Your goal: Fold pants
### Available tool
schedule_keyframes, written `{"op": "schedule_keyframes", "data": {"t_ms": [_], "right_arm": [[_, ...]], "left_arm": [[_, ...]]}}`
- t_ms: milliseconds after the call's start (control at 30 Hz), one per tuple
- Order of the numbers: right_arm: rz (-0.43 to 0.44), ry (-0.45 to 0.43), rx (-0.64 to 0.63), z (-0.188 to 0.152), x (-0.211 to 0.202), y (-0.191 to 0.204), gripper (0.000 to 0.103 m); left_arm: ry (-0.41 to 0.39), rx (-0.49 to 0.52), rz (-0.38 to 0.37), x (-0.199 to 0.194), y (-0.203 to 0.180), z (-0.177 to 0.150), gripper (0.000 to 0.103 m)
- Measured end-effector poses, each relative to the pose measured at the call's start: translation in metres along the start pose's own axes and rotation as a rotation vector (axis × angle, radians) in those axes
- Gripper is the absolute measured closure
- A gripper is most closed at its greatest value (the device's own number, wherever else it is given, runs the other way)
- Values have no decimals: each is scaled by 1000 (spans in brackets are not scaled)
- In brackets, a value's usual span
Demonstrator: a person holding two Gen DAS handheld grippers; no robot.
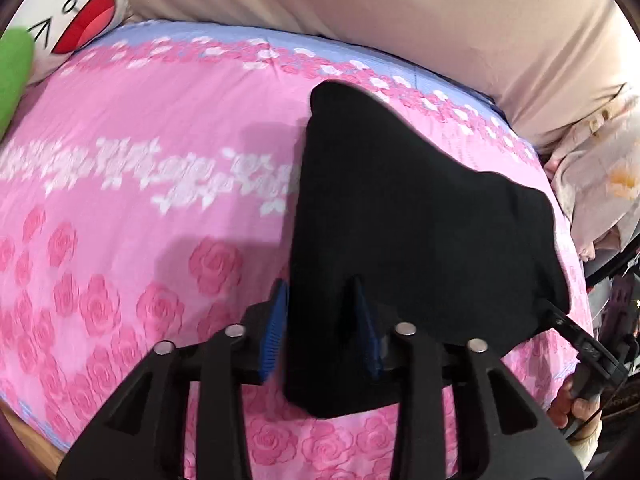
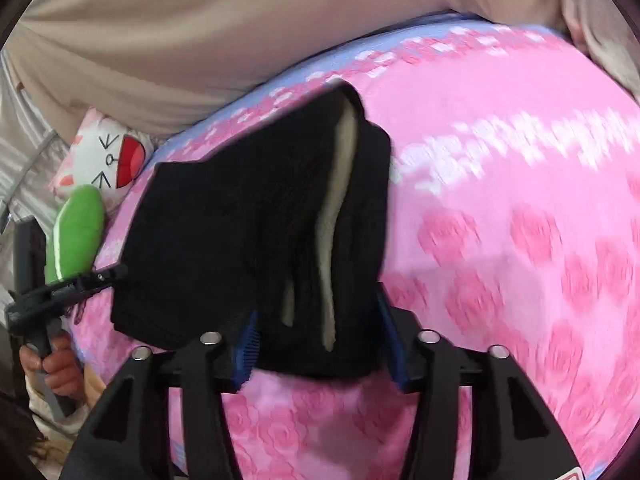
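Up close, the black pants hung as a folded bundle over the pink rose-printed bedspread, held off it between the two claws. The left gripper had its blue pads narrowed on the bundle's near left corner, the cloth filling the gap between them, so it was clamped on the pants. From the right wrist view, the right gripper sat at the opposite near corner; the stacked layers, with a pale lining strip showing among them, ran down between its blue pads. Both pads lay against the cloth, though motion blur made it hard to tell how firmly they pressed.

The bundle stretched away from each claw toward the far edge of the bedspread, where a lilac band with pink flowers met a beige quilt. Its top corner reached that band. A white cushion with a cartoon face and a green plush lay at the far left corner of the bed. The person's hand on the left gripper's handle showed beside the bed's near edge in the right wrist view
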State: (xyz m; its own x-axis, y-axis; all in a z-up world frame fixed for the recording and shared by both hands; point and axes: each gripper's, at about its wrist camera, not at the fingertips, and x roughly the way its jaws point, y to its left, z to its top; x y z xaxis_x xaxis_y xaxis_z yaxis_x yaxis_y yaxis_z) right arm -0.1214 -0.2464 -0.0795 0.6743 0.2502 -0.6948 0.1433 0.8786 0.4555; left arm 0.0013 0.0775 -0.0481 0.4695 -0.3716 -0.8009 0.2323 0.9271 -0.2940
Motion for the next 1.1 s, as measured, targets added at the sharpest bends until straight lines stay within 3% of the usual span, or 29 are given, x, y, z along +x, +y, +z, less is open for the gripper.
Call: {"op": "schedule_keyframes", "data": {"t_ms": [100, 167, 200, 300, 333, 433, 500, 533, 600, 800, 867, 933, 1100], "right_arm": [[-116, -104, -50, 7, -38, 14, 52], [-193, -186, -165, 21, -60, 42, 65], [-187, -200, -218, 30, -62, 58, 77], [-131, -178, -324, 55, -41, 93, 97], [-123, -158, -349, 63, -26, 102, 99], [-161, -73, -370, 84, 33, 102, 100], [-226, -39, -326, 94, 61, 81, 103], [-223, -17, -287, 99, 73, 67, 103], [-164, -17, -220, 101, 77, 49, 103], [-207, -106, -259, 91, 46, 73, 103], [-299, -65, -259, 90, 62, 58, 103], [-273, -57, -206, 90, 64, 46, 103], [-233, -132, -244, 63, 5, 64, 103]], "left_arm": [[-129, 20, 50, -34, -7, 11, 71], [-234, 63, 87, -55, -24, 29, 65], [-258, 73, 101, -56, -32, 39, 63], [-254, 122, 144, -32, -57, 65, 62], [-223, 136, 161, -12, -64, 73, 62], [-100, 153, 253, 56, -66, 95, 61], [-73, 126, 325, 92, -52, 105, 58], [-71, 114, 339, 100, -48, 107, 45], [-43, 74, 312, 110, -37, 110, 40], [-150, 98, 306, 73, -39, 97, 40], [-150, 97, 325, 73, -36, 93, 40], [-132, 85, 307, 71, -33, 91, 40], [-194, 108, 279, 19, -30, 62, 42]]}}
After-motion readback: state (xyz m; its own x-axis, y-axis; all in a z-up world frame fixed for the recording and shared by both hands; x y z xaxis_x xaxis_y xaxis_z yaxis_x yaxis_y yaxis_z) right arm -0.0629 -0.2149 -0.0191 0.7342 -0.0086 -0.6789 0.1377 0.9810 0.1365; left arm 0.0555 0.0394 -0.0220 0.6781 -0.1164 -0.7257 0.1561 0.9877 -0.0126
